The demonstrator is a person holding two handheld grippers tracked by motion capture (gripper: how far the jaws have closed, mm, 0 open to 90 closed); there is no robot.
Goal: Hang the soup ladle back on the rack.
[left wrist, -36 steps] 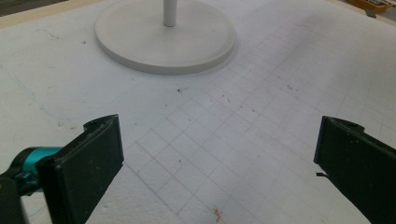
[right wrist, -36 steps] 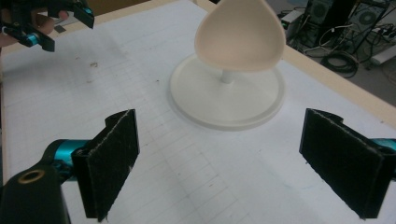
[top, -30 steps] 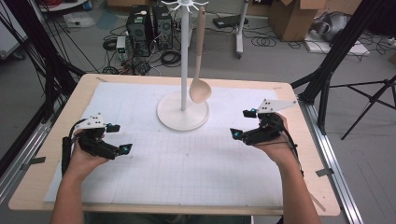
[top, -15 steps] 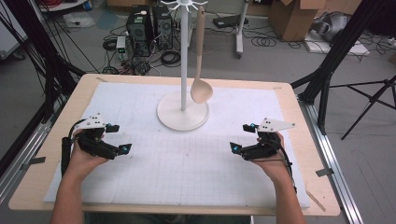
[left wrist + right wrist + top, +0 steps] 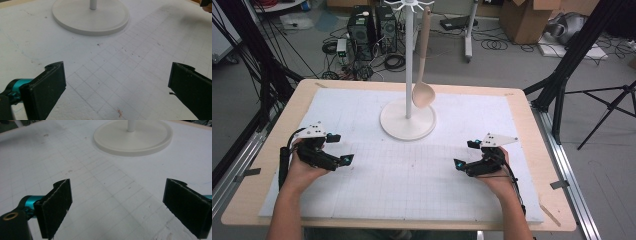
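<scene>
A wooden spoon (image 5: 424, 75) hangs from a hook at the top of a white rack (image 5: 408, 120) that stands at the back middle of the white gridded mat (image 5: 412, 175). My left gripper (image 5: 341, 149) rests low over the mat at the left, open, with nothing between its jaws. My right gripper (image 5: 464, 155) sits at the right, also open and empty. The rack's round base (image 5: 91, 16) shows ahead of the left gripper (image 5: 116, 87). That same base (image 5: 133, 136) lies beyond the right gripper (image 5: 117, 207).
The mat covers a wooden table (image 5: 532, 130) with metal rails along both sides. Behind the table the floor holds computer towers (image 5: 372, 25), cables and cardboard boxes (image 5: 524, 17). Black tripod legs (image 5: 572, 60) stand off the right edge.
My right gripper has drawn back toward the person and lower over the mat, away from the rack. The left gripper has stayed in place.
</scene>
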